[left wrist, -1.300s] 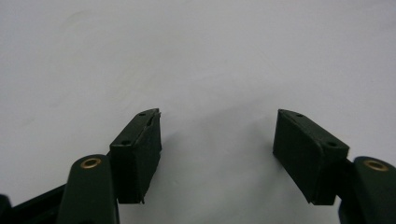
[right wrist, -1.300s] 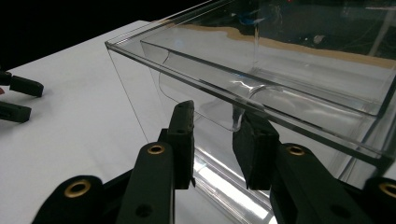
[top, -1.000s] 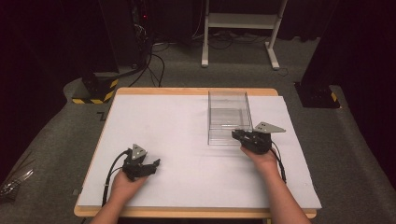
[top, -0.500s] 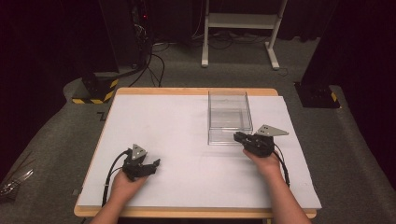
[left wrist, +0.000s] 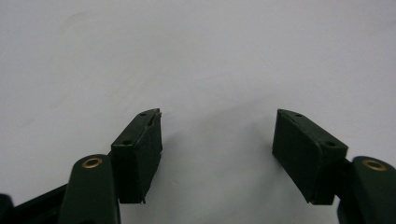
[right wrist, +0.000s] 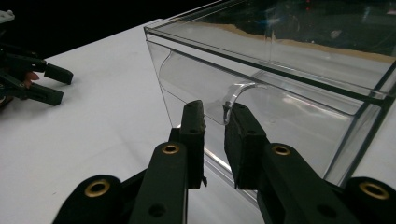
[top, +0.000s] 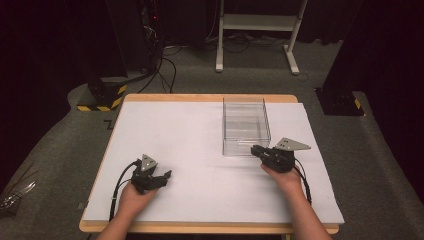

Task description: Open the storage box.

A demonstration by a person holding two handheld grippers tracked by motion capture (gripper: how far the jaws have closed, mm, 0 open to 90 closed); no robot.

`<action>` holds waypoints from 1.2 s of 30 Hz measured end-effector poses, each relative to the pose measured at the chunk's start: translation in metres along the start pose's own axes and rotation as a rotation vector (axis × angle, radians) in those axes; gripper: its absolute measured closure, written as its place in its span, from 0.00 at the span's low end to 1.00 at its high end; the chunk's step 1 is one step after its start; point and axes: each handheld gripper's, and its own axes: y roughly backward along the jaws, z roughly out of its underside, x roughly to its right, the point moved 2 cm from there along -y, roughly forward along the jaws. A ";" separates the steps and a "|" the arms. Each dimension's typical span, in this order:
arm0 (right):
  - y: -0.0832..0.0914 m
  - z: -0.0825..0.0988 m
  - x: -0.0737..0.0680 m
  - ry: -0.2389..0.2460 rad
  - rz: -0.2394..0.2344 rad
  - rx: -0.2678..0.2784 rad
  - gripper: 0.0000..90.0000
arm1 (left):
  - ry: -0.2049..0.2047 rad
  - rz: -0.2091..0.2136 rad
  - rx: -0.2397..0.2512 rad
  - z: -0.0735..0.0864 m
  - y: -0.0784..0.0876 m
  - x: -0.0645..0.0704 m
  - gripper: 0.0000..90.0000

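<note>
High view: a clear plastic box (top: pixel 244 125) stands on the white bench (top: pixel 190 130), right of centre, the right tool (top: pixel 256 149) at its near wall and the left tool (top: pixel 164 178) well apart. Left gripper view: its jaws gape wide over bare bench, gripping nothing. Right gripper view: the jaws stand narrowly parted about the box's curved clear handle (right wrist: pixel 233 97); contact is hard to judge.

no readable text, no labels, no brands, no numbers on anything in view

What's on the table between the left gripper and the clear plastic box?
Nothing: in the high view, only bare white table separates the left gripper from the clear plastic box.
</note>
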 end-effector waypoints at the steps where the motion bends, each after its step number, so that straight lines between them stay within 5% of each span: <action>1: 0.000 0.000 0.000 0.000 -0.005 -0.003 0.84 | 0.000 0.000 0.000 0.000 0.000 0.000 0.37; 8: -0.007 -0.003 -0.001 0.005 -0.034 -0.013 0.76 | 0.000 -0.001 0.001 0.000 0.000 0.000 0.37; 36: 0.004 0.002 -0.003 0.035 -0.067 -0.018 0.86 | 0.001 0.000 0.000 0.000 0.000 0.000 0.37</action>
